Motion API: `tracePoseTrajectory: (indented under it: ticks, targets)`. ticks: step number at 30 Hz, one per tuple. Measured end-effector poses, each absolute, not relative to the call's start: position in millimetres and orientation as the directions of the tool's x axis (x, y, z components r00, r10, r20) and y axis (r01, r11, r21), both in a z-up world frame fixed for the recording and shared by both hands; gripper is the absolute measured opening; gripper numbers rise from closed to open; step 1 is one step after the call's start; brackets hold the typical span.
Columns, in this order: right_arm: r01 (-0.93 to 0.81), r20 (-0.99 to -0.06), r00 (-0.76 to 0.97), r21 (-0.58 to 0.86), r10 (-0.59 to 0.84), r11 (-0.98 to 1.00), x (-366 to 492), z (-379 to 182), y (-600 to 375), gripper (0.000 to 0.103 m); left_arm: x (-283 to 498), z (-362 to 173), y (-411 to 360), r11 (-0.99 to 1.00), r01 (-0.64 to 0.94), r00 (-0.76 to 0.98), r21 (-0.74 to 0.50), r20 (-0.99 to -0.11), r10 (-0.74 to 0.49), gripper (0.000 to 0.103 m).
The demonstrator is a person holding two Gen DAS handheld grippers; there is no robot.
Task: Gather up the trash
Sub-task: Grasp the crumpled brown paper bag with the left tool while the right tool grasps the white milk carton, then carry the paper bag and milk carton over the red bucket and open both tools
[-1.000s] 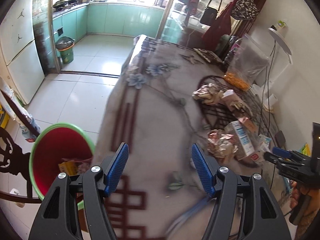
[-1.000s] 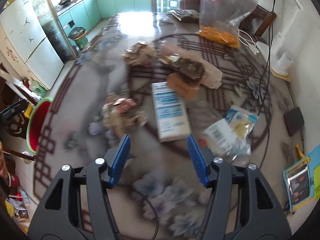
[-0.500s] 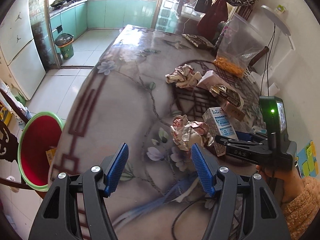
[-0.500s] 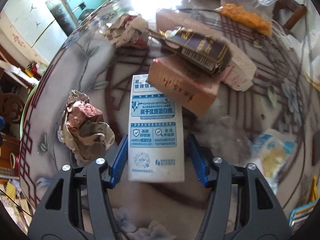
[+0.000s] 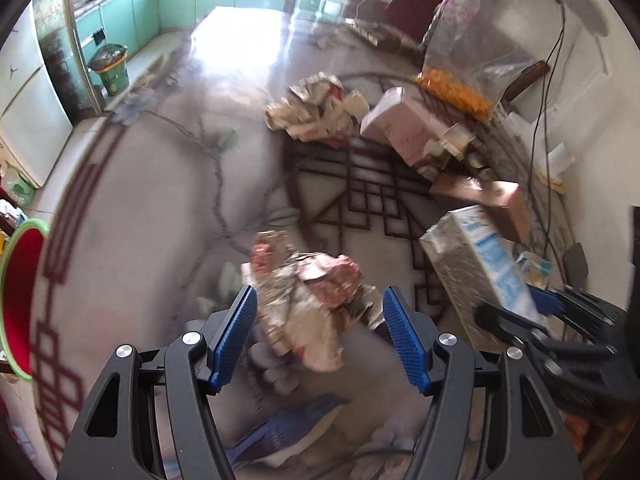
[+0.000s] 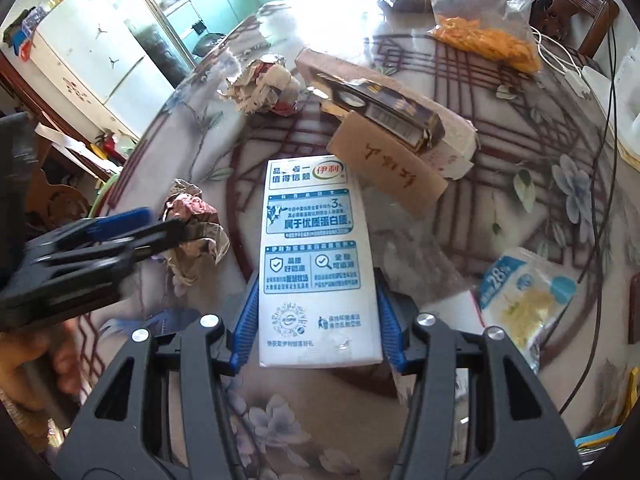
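My right gripper (image 6: 316, 328) has a white milk carton (image 6: 316, 264) between its ribbed blue pads, which sit against the carton's two long sides; the jaws are closing on it. The carton is a smooth rectangular box printed in blue and lies flat on the glossy, flower-patterned table (image 6: 520, 200). My left gripper (image 5: 320, 332) is spread wide over a crumpled paper wad (image 5: 316, 300), creased and reddish-brown; the pads flank it without touching.

Farther off lie another crumpled wad (image 6: 264, 84), a flat brown cardboard piece (image 6: 392, 168) with handwriting, and a dark foil-look box (image 6: 392, 112) resting on a pale carton. To the right sits a soft clear snack packet (image 6: 524, 300) with yellowish crumbs inside. At the far right a tall clear plastic bag (image 6: 484, 20) holds orange pieces in its bottom.

In the left view a red bucket with a green rim (image 5: 20, 296) shows beyond the table's left edge, cut off by the frame, its contents out of sight. That view is blurred, so print on the wad is unreadable. A hand (image 6: 36, 364) behind the left gripper is only partly visible.
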State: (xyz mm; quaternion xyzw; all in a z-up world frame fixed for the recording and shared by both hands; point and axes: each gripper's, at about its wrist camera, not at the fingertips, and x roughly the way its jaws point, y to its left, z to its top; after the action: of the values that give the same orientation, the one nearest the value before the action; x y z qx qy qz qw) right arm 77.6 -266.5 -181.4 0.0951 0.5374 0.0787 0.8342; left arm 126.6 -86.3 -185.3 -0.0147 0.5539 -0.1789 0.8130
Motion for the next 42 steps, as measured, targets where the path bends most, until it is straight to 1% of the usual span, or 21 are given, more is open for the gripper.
tracePoseTrajectory:
  ticks: [4, 5, 6, 7, 10, 11, 12, 13, 14, 15, 17, 18, 19, 21, 22, 29, 32, 33, 34, 37, 42]
  targets:
    - [-0.041, -0.876, 0.401, 0.274, 0.268, 0.961, 74, -179, -268, 0.050, 134, -190, -100, 0.941, 0.292, 0.352, -0.172, -0.895, -0.272, 0.060]
    - [-0.048, -0.875, 0.397, 0.280, 0.276, 0.959, 76, -180, -267, 0.050, 136, -190, -100, 0.941, 0.292, 0.355, -0.173, -0.894, -0.274, 0.055]
    - [-0.057, -0.874, 0.392, 0.288, 0.287, 0.956, 76, -181, -265, 0.050, 139, -190, -99, 0.941, 0.287, 0.356, -0.177, -0.893, -0.276, 0.047]
    - [-0.067, -0.874, 0.383, 0.295, 0.298, 0.953, 77, -182, -263, 0.050, 141, -191, -97, 0.945, 0.277, 0.359, -0.176, -0.893, -0.272, 0.046]
    - [-0.099, -0.874, 0.363, 0.310, 0.324, 0.946, 79, -185, -255, 0.050, 148, -193, -92, 0.955, 0.253, 0.371, -0.154, -0.896, -0.243, 0.050]
    - [-0.113, -0.876, 0.351, 0.312, 0.332, 0.943, 79, -187, -251, 0.050, 149, -193, -91, 0.956, 0.250, 0.373, -0.151, -0.897, -0.239, 0.054]
    - [-0.125, -0.878, 0.338, 0.314, 0.338, 0.941, 79, -190, -248, 0.050, 150, -194, -90, 0.958, 0.246, 0.370, -0.147, -0.899, -0.233, 0.065]
    - [-0.137, -0.882, 0.323, 0.315, 0.343, 0.939, 79, -193, -243, 0.051, 151, -196, -89, 0.961, 0.237, 0.364, -0.142, -0.904, -0.223, 0.069]
    - [-0.143, -0.886, 0.312, 0.312, 0.342, 0.939, 78, -196, -240, 0.051, 152, -199, -88, 0.963, 0.231, 0.354, -0.141, -0.909, -0.219, 0.071]
    - [-0.144, -0.890, 0.305, 0.309, 0.340, 0.940, 78, -198, -238, 0.051, 154, -204, -88, 0.963, 0.226, 0.333, -0.147, -0.917, -0.218, 0.071]
    - [-0.139, -0.896, 0.292, 0.307, 0.336, 0.941, 77, -203, -237, 0.051, 156, -211, -88, 0.963, 0.225, 0.309, -0.147, -0.927, -0.214, 0.068]
    - [-0.136, -0.898, 0.290, 0.305, 0.332, 0.943, 76, -204, -237, 0.051, 155, -214, -87, 0.963, 0.225, 0.304, -0.146, -0.929, -0.212, 0.058]
    - [-0.134, -0.900, 0.289, 0.300, 0.327, 0.945, 76, -204, -237, 0.052, 155, -216, -86, 0.963, 0.224, 0.297, -0.148, -0.931, -0.212, 0.051]
    - [-0.129, -0.906, 0.276, 0.297, 0.322, 0.946, 76, -205, -239, 0.056, 155, -212, -81, 0.961, 0.217, 0.305, -0.170, -0.924, -0.232, 0.031]
    - [-0.123, -0.907, 0.281, 0.291, 0.315, 0.949, 75, -204, -240, 0.057, 155, -208, -77, 0.960, 0.209, 0.310, -0.187, -0.918, -0.246, 0.028]
    - [-0.131, -0.906, 0.292, 0.281, 0.308, 0.951, 74, -200, -237, 0.058, 140, -157, -41, 0.960, 0.186, 0.447, -0.210, -0.852, -0.273, 0.027]
    - [-0.138, -0.918, 0.295, 0.235, 0.266, 0.962, 75, -202, -229, 0.058, 127, -134, -24, 0.962, 0.176, 0.502, -0.210, -0.821, -0.271, 0.027]
    - [-0.146, -0.922, 0.296, 0.214, 0.249, 0.966, 75, -203, -226, 0.057, 122, -130, -20, 0.962, 0.172, 0.515, -0.210, -0.814, -0.269, 0.027]
    - [-0.161, -0.927, 0.295, 0.189, 0.230, 0.969, 75, -204, -222, 0.053, 119, -124, -15, 0.963, 0.167, 0.528, -0.210, -0.806, -0.267, 0.027]
    - [-0.173, -0.932, 0.299, 0.157, 0.203, 0.972, 77, -208, -216, 0.052, 112, -111, -4, 0.966, 0.149, 0.559, -0.212, -0.788, -0.259, 0.027]
    - [-0.151, -0.912, 0.344, 0.183, 0.225, 0.971, 72, -190, -218, 0.052, 105, -91, 16, 0.970, 0.131, 0.604, -0.206, -0.759, -0.243, 0.028]
